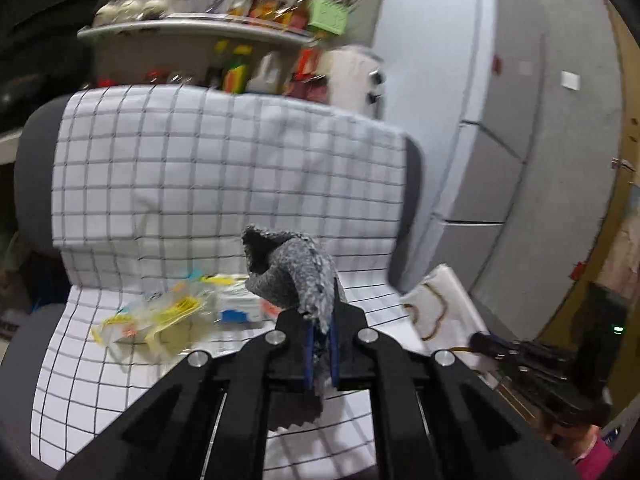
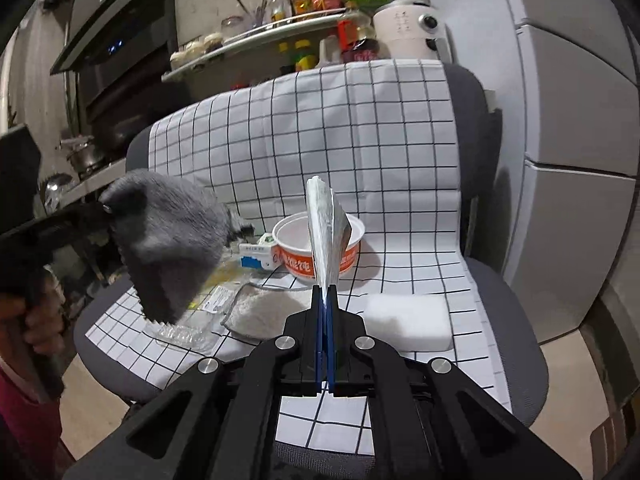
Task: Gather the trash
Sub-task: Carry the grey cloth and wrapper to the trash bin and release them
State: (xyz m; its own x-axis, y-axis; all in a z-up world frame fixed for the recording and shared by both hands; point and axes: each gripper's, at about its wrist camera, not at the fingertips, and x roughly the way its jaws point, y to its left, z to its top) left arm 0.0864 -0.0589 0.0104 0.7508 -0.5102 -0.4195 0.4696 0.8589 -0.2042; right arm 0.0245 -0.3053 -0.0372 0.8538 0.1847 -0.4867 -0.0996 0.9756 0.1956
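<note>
Left gripper (image 1: 320,332) clenched on a grey cloth (image 1: 296,272), lifted above the chair (image 2: 504,320); right gripper (image 2: 325,304) pinching a flat foil wrapper (image 2: 326,236) upright. Remaining litter, noodle cup (image 2: 316,256) and clear packets (image 1: 160,316), lies on the seat around 11 o'clock. Judged mid-collection: next, carry both off to a bin, none in view

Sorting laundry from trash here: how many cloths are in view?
2. A gray cloth is clamped in the left gripper, lifted above the chair. A white cloth lies flat on the seat cover. Others may be hidden under the wrappers.
</note>
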